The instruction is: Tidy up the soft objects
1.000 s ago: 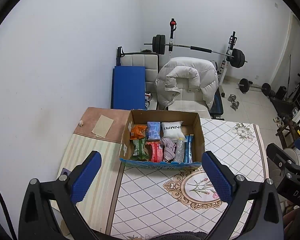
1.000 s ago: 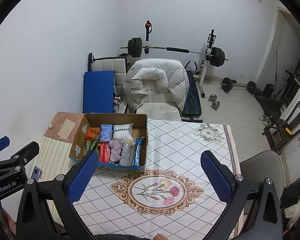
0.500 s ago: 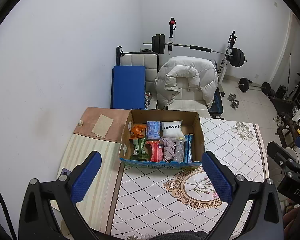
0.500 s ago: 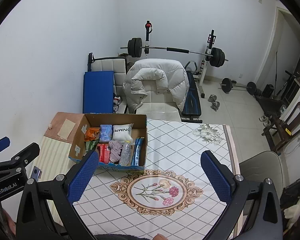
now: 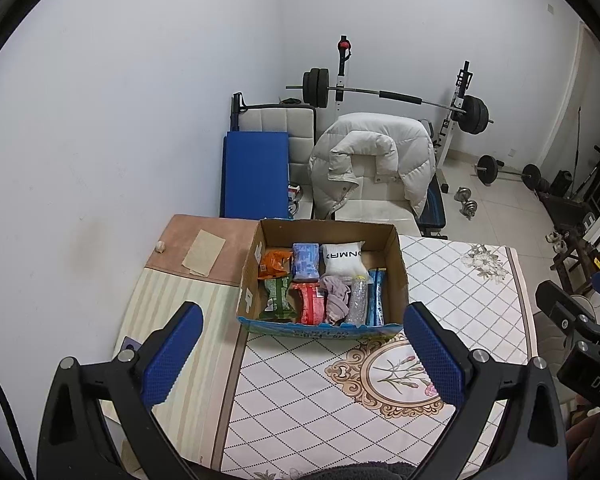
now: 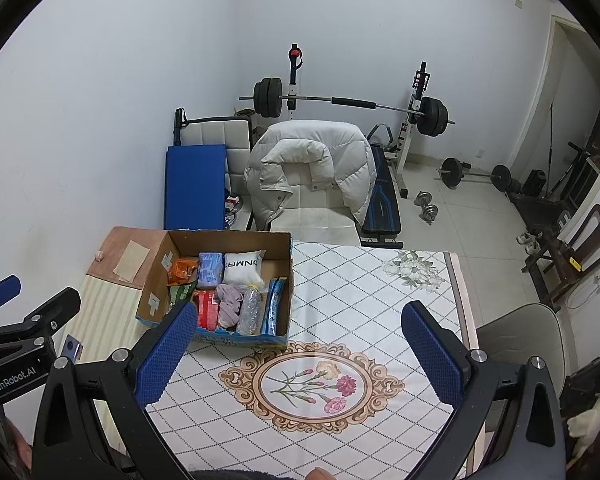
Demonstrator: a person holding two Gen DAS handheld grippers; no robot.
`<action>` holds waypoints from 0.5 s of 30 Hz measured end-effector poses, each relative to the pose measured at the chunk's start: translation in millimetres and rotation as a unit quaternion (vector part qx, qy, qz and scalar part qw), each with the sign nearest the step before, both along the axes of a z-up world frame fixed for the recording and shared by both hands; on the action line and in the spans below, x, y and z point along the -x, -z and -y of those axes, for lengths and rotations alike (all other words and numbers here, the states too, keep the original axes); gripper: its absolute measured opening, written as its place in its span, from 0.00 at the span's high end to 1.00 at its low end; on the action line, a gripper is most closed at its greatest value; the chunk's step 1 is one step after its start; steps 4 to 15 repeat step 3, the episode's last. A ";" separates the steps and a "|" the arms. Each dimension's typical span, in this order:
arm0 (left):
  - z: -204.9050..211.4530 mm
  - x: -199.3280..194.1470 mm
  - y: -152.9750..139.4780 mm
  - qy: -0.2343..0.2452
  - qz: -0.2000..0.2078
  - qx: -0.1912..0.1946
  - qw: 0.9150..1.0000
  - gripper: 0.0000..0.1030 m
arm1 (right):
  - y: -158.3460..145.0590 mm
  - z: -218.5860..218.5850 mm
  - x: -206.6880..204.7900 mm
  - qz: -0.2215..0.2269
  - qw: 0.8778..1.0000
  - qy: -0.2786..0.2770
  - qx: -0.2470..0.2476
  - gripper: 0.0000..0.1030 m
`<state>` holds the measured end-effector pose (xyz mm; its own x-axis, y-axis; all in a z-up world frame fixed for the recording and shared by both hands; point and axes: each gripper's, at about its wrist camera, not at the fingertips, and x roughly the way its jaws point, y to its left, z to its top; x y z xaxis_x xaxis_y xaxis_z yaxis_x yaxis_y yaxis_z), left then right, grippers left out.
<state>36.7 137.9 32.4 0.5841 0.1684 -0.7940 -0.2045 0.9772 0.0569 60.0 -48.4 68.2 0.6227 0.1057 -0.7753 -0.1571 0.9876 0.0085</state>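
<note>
Left wrist view is showing the left gripper (image 5: 302, 354) hovering above the table (image 5: 440, 288) with its two blue fingers (image 5: 172, 354) standing wide apart and holding nothing. The cardboard box (image 5: 324, 232) is lying ahead of it, between the fingertips in the picture and a little farther away, not touching them. The right gripper (image 6: 298, 354) is also hanging over the table with its fingers far apart and empty; in its view the box (image 6: 228, 236) is sitting ahead and to the left, the left fingertip overlapping the box's near corner in the picture.

The box is standing open and is holding eight soft things in two rows. In the far row there are one orange packet (image 5: 275, 263), one blue packet (image 5: 305, 262) and one white pouch (image 5: 343, 257) with black letters. In the near row there are one green packet (image 5: 277, 298), one red packet (image 5: 311, 303), one pinkish cloth (image 5: 336, 300), one clear plastic bottle (image 5: 357, 304) and one long blue packet (image 5: 376, 296) standing against the right wall.
</note>
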 end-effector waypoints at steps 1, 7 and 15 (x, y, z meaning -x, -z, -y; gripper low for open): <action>-1.1 -0.8 0.3 0.001 0.000 -0.001 1.000 0.00 | 0.1 -0.1 0.4 -0.001 1.000 0.000 -0.001 0.00; -1.4 -0.9 -0.1 0.002 0.000 0.000 1.000 0.00 | -2.8 1.3 -1.5 -0.002 1.000 -0.001 0.000 0.00; -1.4 -0.9 -0.1 0.002 0.000 0.000 1.000 0.00 | -2.8 1.3 -1.5 -0.002 1.000 -0.001 0.000 0.00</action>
